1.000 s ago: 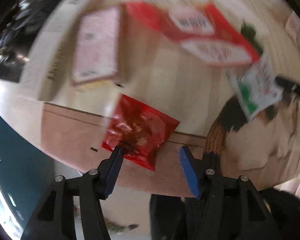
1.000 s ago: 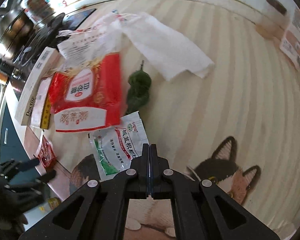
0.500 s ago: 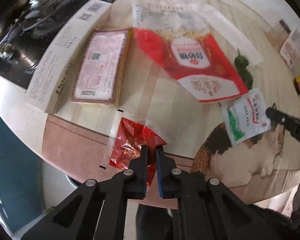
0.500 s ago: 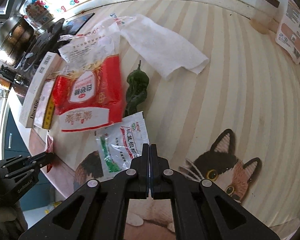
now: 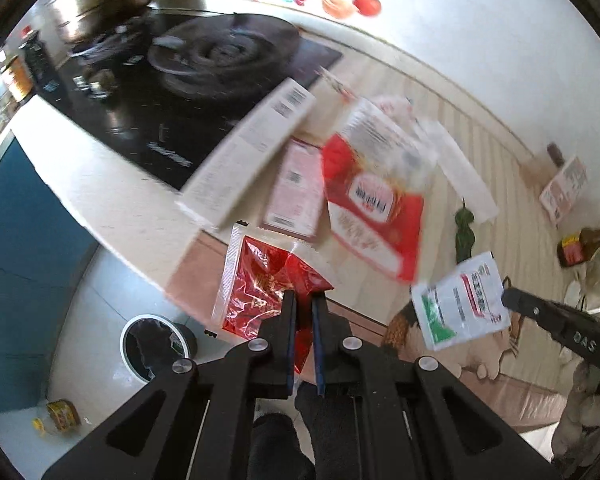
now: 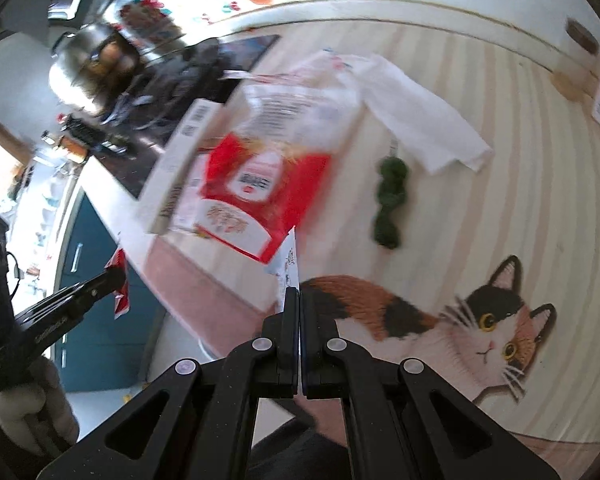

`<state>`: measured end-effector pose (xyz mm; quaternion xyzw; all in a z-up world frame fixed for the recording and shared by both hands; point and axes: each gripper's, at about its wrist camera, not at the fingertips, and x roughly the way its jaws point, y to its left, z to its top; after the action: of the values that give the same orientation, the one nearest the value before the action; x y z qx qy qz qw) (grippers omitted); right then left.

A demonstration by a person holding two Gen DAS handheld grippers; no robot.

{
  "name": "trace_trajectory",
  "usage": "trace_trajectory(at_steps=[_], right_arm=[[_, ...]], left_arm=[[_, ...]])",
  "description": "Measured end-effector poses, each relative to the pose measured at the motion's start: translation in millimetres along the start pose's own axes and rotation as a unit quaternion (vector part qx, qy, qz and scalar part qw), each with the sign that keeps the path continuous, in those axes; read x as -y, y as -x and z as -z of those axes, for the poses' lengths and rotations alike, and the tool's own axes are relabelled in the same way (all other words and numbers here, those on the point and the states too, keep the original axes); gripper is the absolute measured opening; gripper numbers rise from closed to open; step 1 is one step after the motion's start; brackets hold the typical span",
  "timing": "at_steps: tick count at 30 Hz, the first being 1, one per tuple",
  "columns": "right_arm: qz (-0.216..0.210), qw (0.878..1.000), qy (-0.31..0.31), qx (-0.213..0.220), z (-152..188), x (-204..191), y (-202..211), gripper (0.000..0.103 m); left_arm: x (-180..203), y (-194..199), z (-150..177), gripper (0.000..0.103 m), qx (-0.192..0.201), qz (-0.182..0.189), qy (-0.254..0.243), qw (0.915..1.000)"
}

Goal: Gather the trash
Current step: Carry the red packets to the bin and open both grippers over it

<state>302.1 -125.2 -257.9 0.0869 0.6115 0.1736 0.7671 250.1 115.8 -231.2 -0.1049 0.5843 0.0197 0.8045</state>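
Note:
My left gripper (image 5: 303, 298) is shut on a small red foil packet (image 5: 260, 284) and holds it lifted off the counter edge; it also shows in the right wrist view (image 6: 119, 286). My right gripper (image 6: 299, 294) is shut on a white and green sachet (image 5: 460, 300), seen edge-on in the right wrist view (image 6: 290, 264), lifted above the cat-print mat (image 6: 480, 320). A large red and white bag (image 5: 374, 204), a white tissue (image 6: 416, 112) and a green pepper (image 6: 390, 204) lie on the counter. A black-lined bin (image 5: 156, 346) stands on the floor below.
A long white box (image 5: 248, 152) and a pink packet (image 5: 296, 188) lie beside the black stove (image 5: 172, 92). A brown bottle (image 5: 580, 246) and a label card (image 5: 564, 188) sit far right. A small can (image 5: 62, 420) lies on the floor. Blue cabinets (image 5: 16, 216) stand below the counter.
The left gripper shut on the red packet and lifted it off the counter edge. The right gripper lifted the white and green sachet off the mat and moved left.

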Motion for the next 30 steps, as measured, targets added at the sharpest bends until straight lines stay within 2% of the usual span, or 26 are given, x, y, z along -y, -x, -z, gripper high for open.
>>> trace_trajectory(at_steps=[9, 12, 15, 18, 22, 26, 30], right_arm=[[-0.046, 0.997, 0.065, -0.008, 7.8, -96.3, 2.6, 0.000], [-0.066, 0.993, 0.096, -0.021, 14.3, -142.3, -17.2, 0.000], [-0.080, 0.987, 0.137, -0.037, 27.2, -196.3, -54.1, 0.000], [-0.084, 0.979, 0.177, -0.061, 47.1, -249.5, -113.1, 0.000], [-0.074, 0.968, 0.219, -0.096, 84.4, -307.0, -221.1, 0.000], [-0.054, 0.961, 0.238, -0.133, 127.7, -337.0, -352.4, 0.000], [-0.028, 0.954, 0.245, -0.169, 171.6, -337.3, -489.3, 0.000]], left_arm=[[-101.4, 29.2, 30.7, 0.004, 0.028, 0.007, 0.089, 0.9956], [-151.8, 34.7, 50.6, 0.004, 0.026, -0.001, 0.138, 0.9900], [-214.8, 29.7, 79.0, 0.004, 0.017, -0.008, 0.202, 0.9791], [-281.3, 8.7, 116.0, 0.004, 0.002, -0.011, 0.268, 0.9633], [-367.4, -49.8, 172.0, 0.004, -0.022, -0.008, 0.344, 0.9385], [-438.5, -137.3, 224.2, 0.004, -0.047, 0.008, 0.400, 0.9153], [-494.0, -241.7, 271.4, 0.004, -0.069, 0.042, 0.437, 0.8958]])
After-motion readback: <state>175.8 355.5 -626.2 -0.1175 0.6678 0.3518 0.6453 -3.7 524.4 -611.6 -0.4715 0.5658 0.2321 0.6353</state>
